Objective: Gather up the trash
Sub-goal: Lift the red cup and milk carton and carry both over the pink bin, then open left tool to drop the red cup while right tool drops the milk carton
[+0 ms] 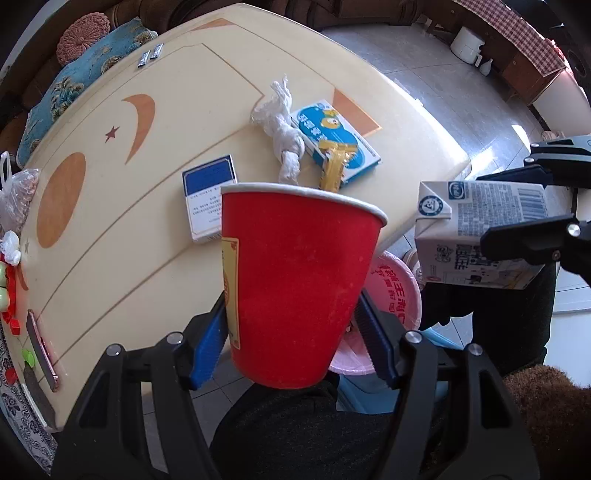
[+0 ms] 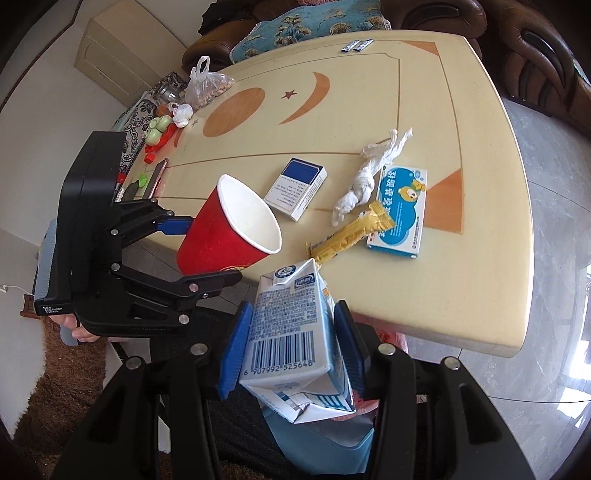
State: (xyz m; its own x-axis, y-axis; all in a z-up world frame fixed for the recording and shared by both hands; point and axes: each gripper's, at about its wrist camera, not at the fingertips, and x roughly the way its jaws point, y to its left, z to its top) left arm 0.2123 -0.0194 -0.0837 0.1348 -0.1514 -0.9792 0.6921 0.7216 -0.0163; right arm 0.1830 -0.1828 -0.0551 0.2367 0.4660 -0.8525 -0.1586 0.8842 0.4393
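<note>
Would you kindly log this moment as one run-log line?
left gripper: shut on red cup | right gripper: shut on milk carton | both off table

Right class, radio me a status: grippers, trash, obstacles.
Left gripper shut on red cup. Right gripper shut on milk carton. Bin below, nothing blocking.

**Cream table in a tiled living room**

A cream table [image 2: 461, 184] with orange moon and star inlays stands on glossy grey floor tiles [image 2: 554, 258]. A brown carved sofa [image 2: 535, 55] holds a blue patterned cushion [image 2: 295, 29]. White walls [image 2: 29, 147] frame a pale cabinet [image 2: 122, 48].
</note>
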